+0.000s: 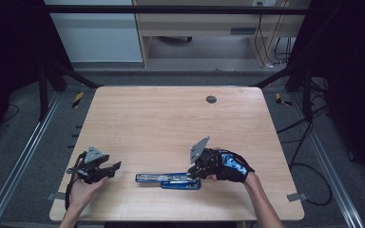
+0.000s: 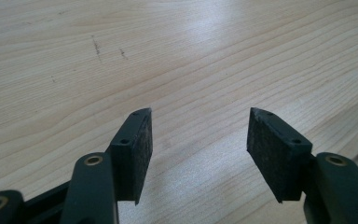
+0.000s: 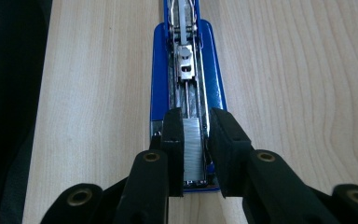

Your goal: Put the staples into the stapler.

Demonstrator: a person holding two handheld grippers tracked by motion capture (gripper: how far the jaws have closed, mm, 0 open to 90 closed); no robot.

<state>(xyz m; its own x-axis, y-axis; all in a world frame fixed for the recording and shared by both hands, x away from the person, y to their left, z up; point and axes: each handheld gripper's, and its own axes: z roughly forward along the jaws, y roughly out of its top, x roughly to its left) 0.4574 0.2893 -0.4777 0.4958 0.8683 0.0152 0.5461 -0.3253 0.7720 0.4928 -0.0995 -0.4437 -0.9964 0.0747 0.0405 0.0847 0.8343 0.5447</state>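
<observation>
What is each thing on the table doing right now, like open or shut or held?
Stapler: lying flat on the table, opened up, metal channel showing.
Staple strip: sitting in the stapler's channel, between the right gripper's jaws.
Right gripper: jaws close around the staple strip.
Left gripper: open, holding nothing, above bare wood.

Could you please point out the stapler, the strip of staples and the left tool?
stapler (image 1: 168,179): high view, blue base.
strip of staples (image 3: 193,149): right gripper view, top of the strip.
left tool (image 2: 198,140): left gripper view, gap between its tips.
</observation>
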